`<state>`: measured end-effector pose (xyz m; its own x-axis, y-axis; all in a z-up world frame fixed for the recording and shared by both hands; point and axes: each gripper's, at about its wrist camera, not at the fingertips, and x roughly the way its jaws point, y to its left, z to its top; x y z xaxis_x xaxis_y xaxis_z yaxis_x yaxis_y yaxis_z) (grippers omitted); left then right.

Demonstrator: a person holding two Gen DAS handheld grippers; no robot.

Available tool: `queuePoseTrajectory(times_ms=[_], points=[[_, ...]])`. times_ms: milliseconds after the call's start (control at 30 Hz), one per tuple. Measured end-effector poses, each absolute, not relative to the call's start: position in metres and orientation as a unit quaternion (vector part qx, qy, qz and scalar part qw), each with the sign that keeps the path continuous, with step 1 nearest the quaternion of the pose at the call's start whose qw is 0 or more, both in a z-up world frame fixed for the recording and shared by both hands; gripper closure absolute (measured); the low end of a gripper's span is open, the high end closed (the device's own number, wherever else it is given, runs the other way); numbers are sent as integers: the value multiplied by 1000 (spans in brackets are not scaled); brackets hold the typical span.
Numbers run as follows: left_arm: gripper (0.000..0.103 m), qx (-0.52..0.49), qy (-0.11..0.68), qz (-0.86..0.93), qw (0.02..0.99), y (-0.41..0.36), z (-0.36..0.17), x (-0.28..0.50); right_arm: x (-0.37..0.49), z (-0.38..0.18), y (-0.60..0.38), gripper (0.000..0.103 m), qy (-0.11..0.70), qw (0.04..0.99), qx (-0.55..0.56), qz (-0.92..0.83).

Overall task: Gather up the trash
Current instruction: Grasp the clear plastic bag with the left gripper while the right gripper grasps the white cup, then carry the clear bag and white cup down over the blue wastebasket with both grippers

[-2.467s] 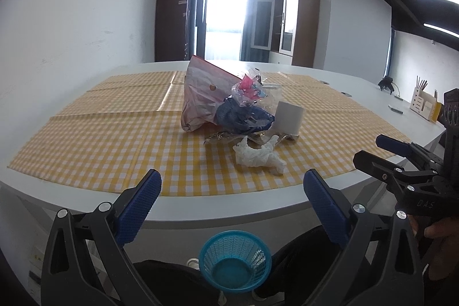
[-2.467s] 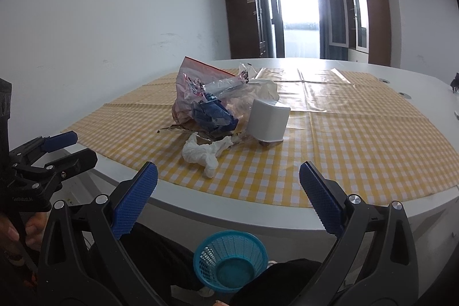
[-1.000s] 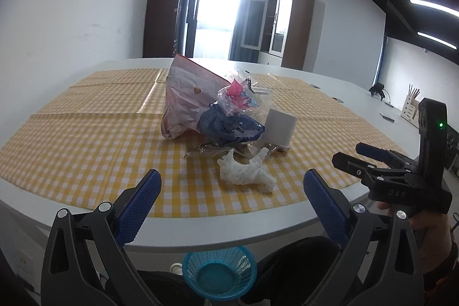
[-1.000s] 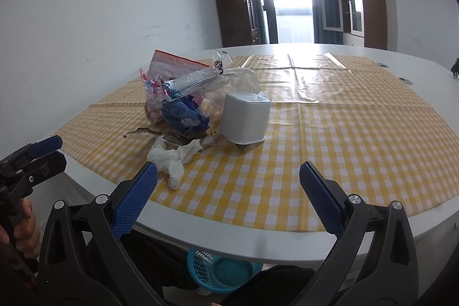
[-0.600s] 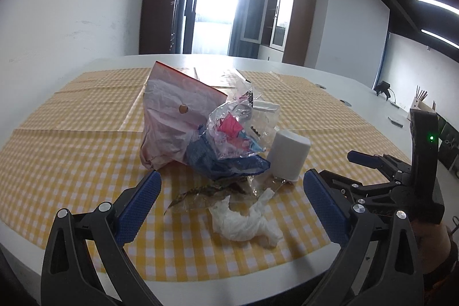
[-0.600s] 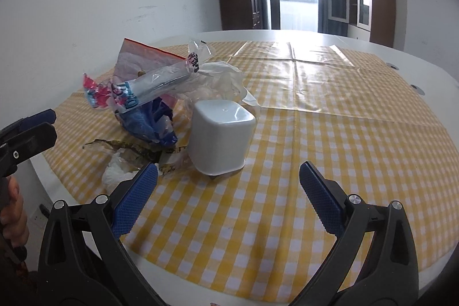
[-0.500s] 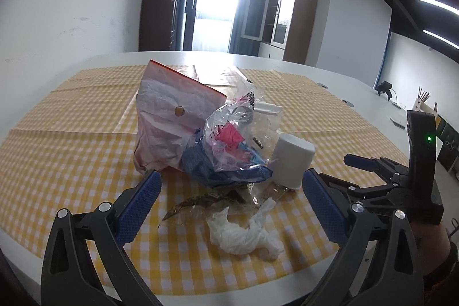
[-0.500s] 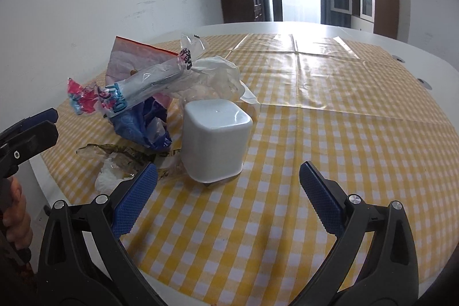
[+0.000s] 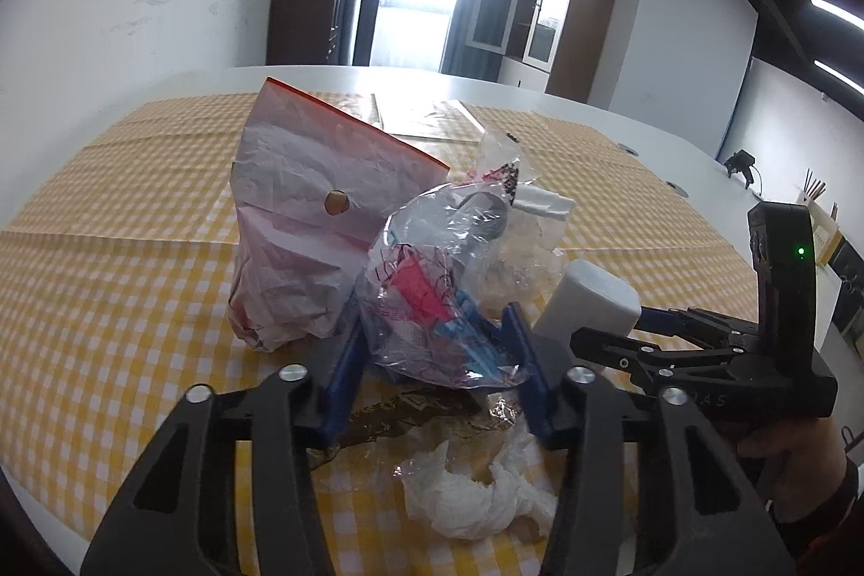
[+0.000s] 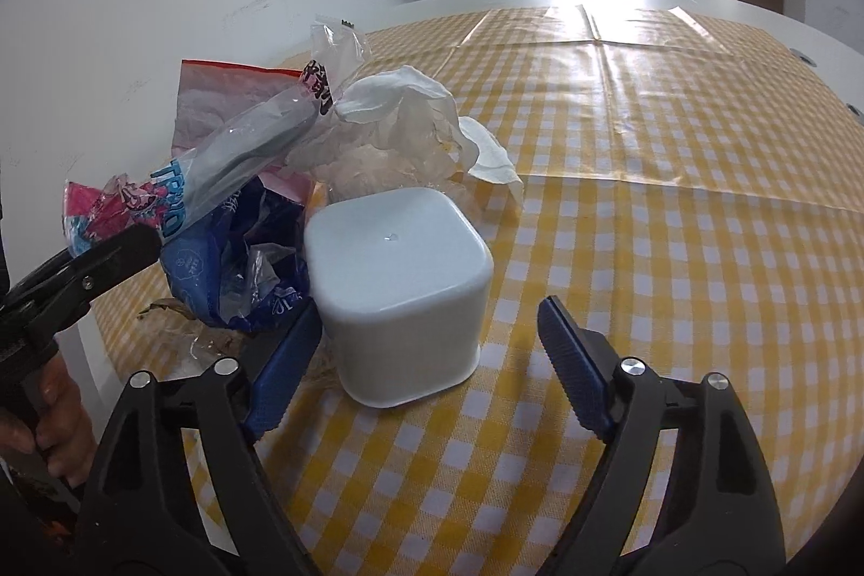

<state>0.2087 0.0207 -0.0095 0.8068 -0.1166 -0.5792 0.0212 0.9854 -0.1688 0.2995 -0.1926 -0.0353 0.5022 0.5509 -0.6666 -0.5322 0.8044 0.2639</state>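
Observation:
A trash pile lies on the yellow checked tablecloth (image 9: 108, 295). My left gripper (image 9: 432, 371) has its jaws around a clear wrapper with pink and blue print (image 9: 432, 306), closing on it. Behind stands a pink zip bag (image 9: 302, 241). A crumpled white tissue (image 9: 475, 495) lies under the gripper. My right gripper (image 10: 432, 354) is open, its jaws either side of an upturned white square cup (image 10: 399, 284), which also shows in the left wrist view (image 9: 588, 300). The wrapper (image 10: 216, 176) and a blue bag (image 10: 232, 268) lie left of the cup.
Crumpled clear and white plastic (image 10: 410, 139) sits behind the cup. A brown foil wrapper (image 9: 410, 408) lies flat under the pile. The white table (image 9: 621, 128) extends beyond the cloth, with a holder of sticks (image 9: 810, 192) at the far right.
Both grippers have moved forward over the table into the pile. The left jaws have narrowed around the printed wrapper. The right jaws have narrowed either side of the white cup.

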Motion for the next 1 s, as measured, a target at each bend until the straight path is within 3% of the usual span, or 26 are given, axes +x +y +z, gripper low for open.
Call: queuePoseTrajectory(times_ms=[33,200,600,1000], points=[[67,-79,308,-34,948,22,-10,209,298,-35,-192,45,388,866,13,316],[81,-88,290,-17,953,30,-3,200,284,-27,-182,46,367,879,-10,304],[82,-92,229,-13,969,29,31,131,215,14,-205,46,278,919,-8,280],[82,-79,209,-10,975,23,42,45,146,34,-222,46,242,933,-18,264]])
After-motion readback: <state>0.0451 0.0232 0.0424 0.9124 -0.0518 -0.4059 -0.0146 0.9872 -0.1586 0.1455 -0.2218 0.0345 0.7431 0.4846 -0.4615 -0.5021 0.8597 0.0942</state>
